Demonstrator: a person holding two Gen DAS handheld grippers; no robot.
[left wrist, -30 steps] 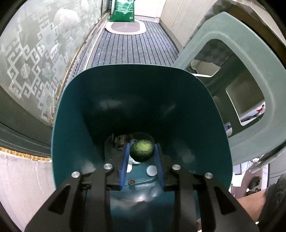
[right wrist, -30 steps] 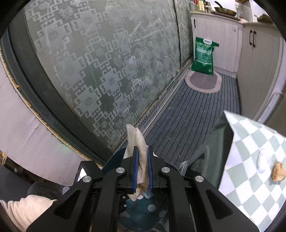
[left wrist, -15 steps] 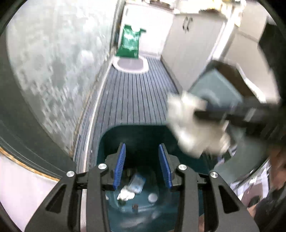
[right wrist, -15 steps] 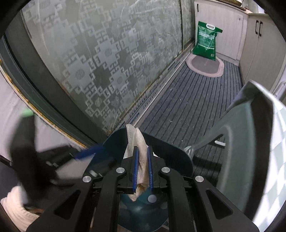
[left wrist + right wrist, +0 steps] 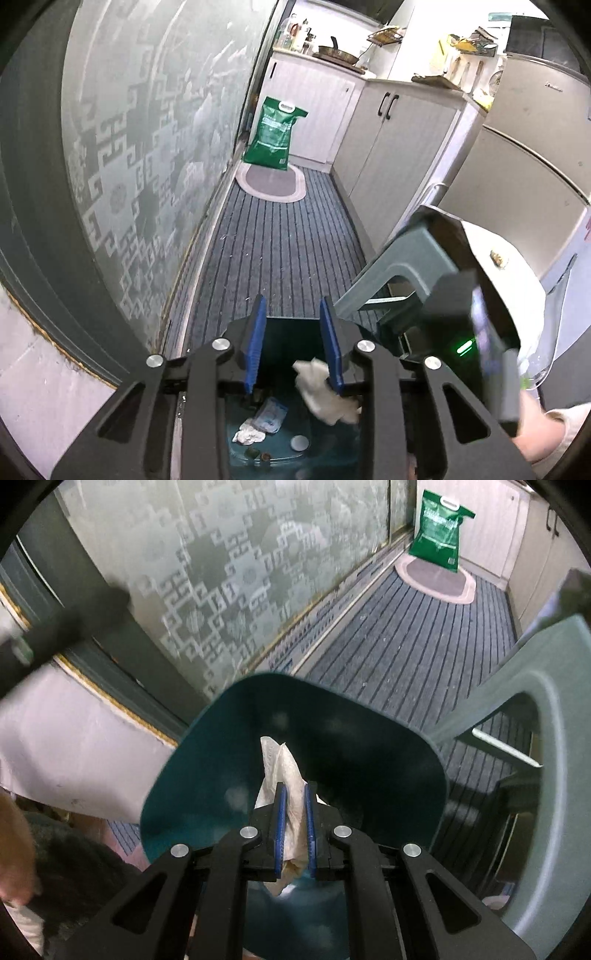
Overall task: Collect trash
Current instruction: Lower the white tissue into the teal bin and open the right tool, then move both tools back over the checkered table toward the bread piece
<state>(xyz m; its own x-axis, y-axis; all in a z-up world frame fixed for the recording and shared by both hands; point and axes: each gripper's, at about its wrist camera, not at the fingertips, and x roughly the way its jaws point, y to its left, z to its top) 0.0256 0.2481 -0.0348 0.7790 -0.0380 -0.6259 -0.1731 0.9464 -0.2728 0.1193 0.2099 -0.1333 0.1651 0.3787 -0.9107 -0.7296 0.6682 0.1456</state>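
Right wrist view: a crumpled tissue (image 5: 284, 775) is clamped between the right gripper (image 5: 294, 834) fingers — poised over the teal bin (image 5: 207, 775) below for dropping — while the left gripper (image 5: 293, 343) is held spread and empty.

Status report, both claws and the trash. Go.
Left claw open, empty, above the bin. Right claw shut on tissue, over the bin mouth. Nothing blocking the drop.

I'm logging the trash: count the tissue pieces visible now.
2: one crumpled tissue lies on the teal bin floor; one tissue is pinched in the right gripper above it. More may be hidden.
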